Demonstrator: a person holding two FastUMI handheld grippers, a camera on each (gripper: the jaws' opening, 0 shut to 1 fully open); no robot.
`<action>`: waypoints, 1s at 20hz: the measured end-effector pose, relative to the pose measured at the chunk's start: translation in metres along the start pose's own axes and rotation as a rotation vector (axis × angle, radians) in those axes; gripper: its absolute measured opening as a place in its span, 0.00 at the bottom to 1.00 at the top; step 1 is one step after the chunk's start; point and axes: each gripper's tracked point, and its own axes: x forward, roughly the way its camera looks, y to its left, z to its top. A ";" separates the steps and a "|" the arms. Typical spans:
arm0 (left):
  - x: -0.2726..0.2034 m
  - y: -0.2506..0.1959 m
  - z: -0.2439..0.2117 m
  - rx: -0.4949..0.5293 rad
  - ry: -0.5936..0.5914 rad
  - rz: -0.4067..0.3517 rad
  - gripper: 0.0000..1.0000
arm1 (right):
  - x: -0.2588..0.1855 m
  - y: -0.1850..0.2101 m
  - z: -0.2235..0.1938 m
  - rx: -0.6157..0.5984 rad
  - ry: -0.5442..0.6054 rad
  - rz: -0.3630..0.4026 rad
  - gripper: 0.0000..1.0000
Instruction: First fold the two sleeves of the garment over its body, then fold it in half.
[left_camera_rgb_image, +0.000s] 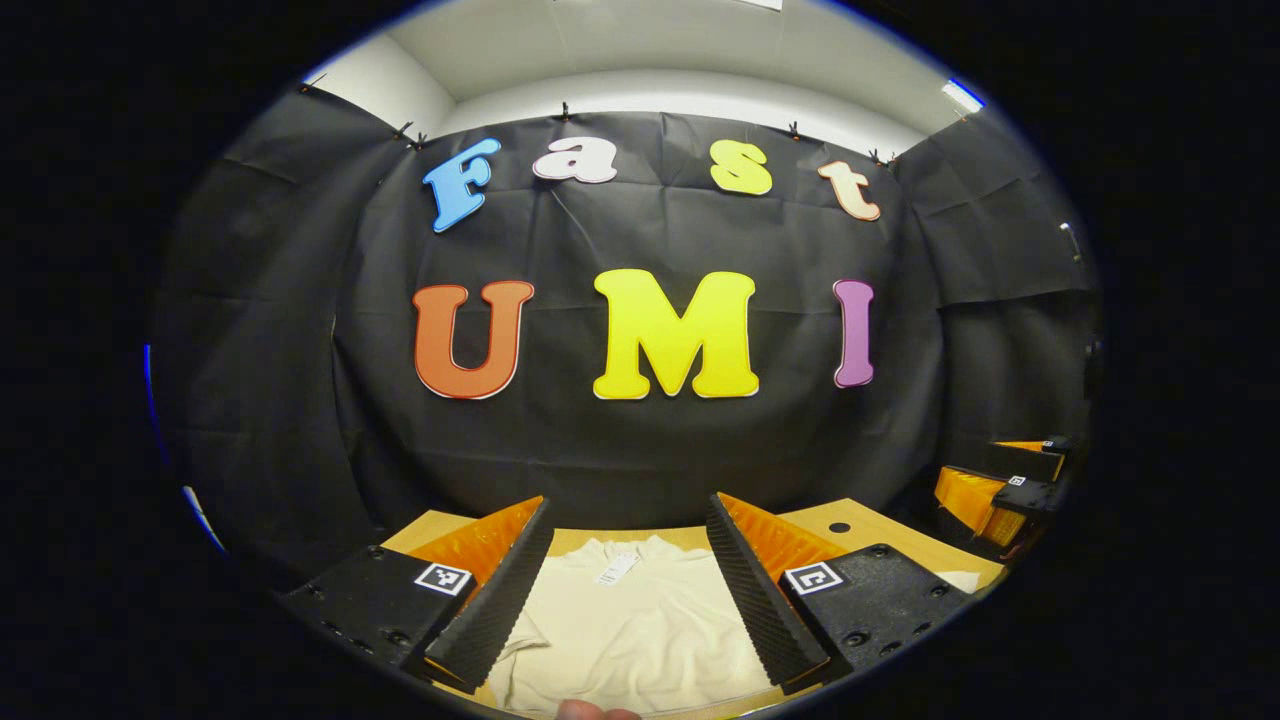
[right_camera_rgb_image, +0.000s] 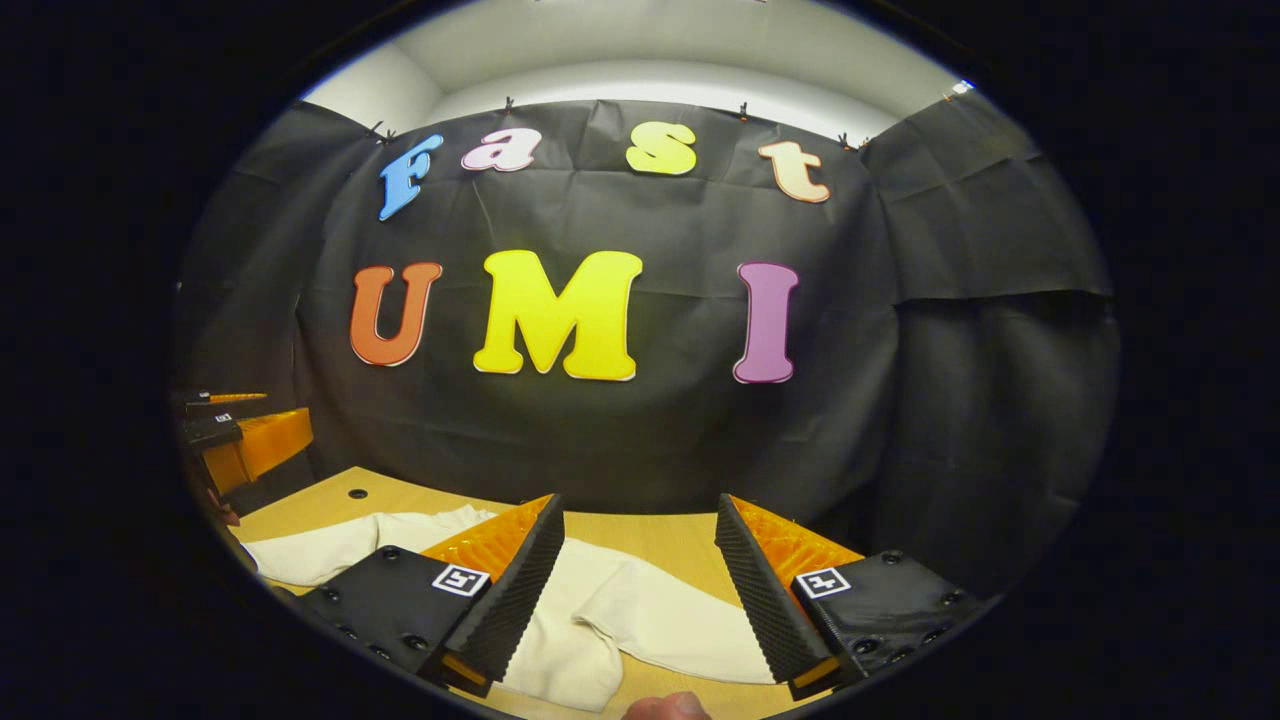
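Garment (left_camera_rgb_image: 630, 625) flat on table (left_camera_rgb_image: 870, 540), below both grippers' wide-spread fingers (left_camera_rgb_image: 500, 590), sleeve (right_camera_rgb_image: 670, 615) between right pair.

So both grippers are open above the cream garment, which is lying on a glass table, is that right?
Not quite: the table is wooden, not glass, as the right gripper view shows. The rest holds: the left gripper and the right gripper are both open above the cream garment.
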 end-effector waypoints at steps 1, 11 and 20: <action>0.001 -0.003 -0.003 0.001 0.008 -0.004 0.98 | -0.001 -0.015 -0.008 -0.009 0.020 -0.014 0.95; 0.004 -0.032 -0.025 0.036 0.070 -0.035 0.98 | -0.014 -0.165 -0.123 -0.037 0.291 -0.167 0.96; 0.002 -0.040 -0.032 0.103 0.103 -0.032 0.98 | -0.015 -0.229 -0.271 0.119 0.606 -0.241 0.96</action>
